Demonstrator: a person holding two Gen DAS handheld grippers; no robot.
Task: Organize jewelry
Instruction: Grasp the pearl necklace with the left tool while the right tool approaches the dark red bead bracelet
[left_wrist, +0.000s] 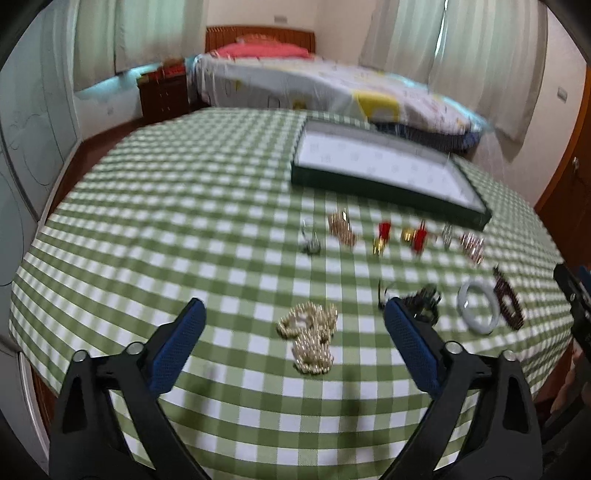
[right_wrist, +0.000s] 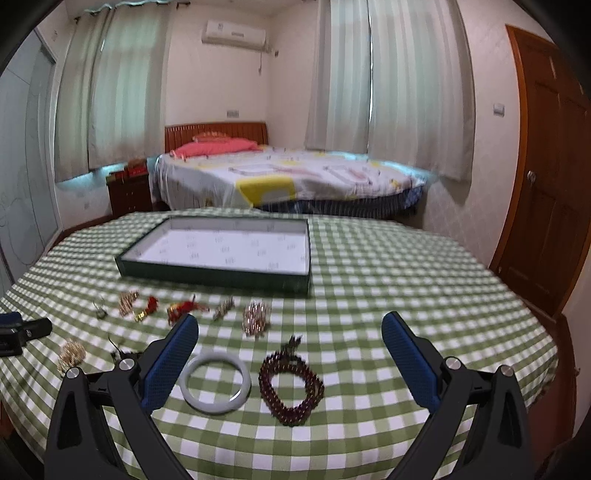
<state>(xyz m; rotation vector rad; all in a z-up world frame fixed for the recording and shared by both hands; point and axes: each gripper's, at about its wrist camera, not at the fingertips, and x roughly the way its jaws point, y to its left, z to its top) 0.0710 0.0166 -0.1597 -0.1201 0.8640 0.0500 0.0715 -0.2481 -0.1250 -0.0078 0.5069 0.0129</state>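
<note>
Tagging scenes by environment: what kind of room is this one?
A home bedroom, most likely: a made bed with a wooden headboard, curtained windows and a wall air conditioner. The jewelry sits on a table with a green checked cloth at the bed's foot.

Each fisheye camera rode its own gripper, looking forward and down between blue fingers, close over the gingham tablecloth. Both views, somewhat blurred, shared the green tray, the white bangle and the bed beyond.
</note>
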